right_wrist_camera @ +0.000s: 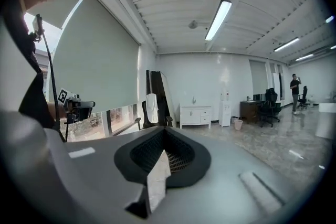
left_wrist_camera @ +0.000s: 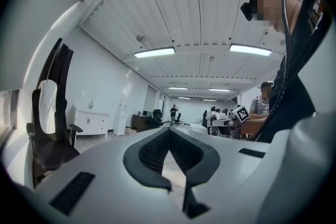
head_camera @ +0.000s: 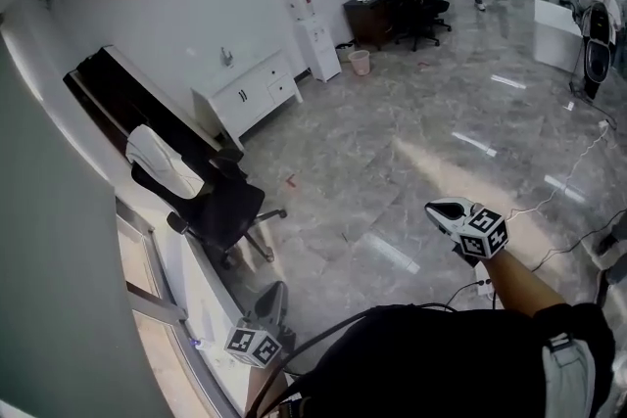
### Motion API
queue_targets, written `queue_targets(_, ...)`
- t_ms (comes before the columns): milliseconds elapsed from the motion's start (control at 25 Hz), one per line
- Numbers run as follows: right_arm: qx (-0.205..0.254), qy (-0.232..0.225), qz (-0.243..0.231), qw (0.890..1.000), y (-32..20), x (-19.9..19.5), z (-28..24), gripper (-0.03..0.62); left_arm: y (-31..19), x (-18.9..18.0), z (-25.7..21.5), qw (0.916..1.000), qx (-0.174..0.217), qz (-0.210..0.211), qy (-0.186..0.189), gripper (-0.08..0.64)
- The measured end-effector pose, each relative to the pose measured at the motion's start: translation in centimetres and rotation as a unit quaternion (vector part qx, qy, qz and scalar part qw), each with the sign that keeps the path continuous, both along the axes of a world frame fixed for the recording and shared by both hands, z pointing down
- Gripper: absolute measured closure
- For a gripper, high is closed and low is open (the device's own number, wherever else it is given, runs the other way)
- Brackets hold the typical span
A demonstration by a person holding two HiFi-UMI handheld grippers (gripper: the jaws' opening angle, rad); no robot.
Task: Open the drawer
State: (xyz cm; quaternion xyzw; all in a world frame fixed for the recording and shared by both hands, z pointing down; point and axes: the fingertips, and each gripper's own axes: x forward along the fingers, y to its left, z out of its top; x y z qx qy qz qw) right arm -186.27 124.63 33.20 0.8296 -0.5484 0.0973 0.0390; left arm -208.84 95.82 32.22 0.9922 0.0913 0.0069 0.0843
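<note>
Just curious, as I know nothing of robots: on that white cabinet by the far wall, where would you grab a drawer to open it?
Probably by the small dark handle on a drawer front, at the white cabinet's right end, coming straight from the open floor. The cabinet backs against the wall and its fronts look flat, so the handle seems the only purchase.

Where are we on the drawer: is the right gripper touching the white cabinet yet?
Apart. The head view shows the right gripper held in the air, with open floor between it and the white cabinet.
</note>
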Motion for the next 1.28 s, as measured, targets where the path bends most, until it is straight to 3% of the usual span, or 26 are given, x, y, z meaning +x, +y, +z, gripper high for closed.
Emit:
queue_targets(320,-0.002,0.02,0.024,1.0,-10.7,0.0,-3.0,0.595,-11.6,1.8,-0.6,0.9995,0.0,0.032,0.007,0.56)
queue_targets(600,-0.014,0.011,0.043,0.999,-14.8,2.0,-2.0,0.595,-16.7,4.8,1.5,0.9987,-0.017,0.046,-0.011,0.56)
queue_targets(920,-0.008,0.0,0.062,0.998,-13.4,9.4,-1.1,0.595,-15.7,13.1,2.6,0.9977,-0.013,0.065,-0.014,0.56)
queue_targets(1280,-0.001,0.018,0.037,0.999,-8.2,24.4,-1.9,0.595,-9.2,27.2,-0.1,0.999,-0.007,0.043,0.0,0.56)
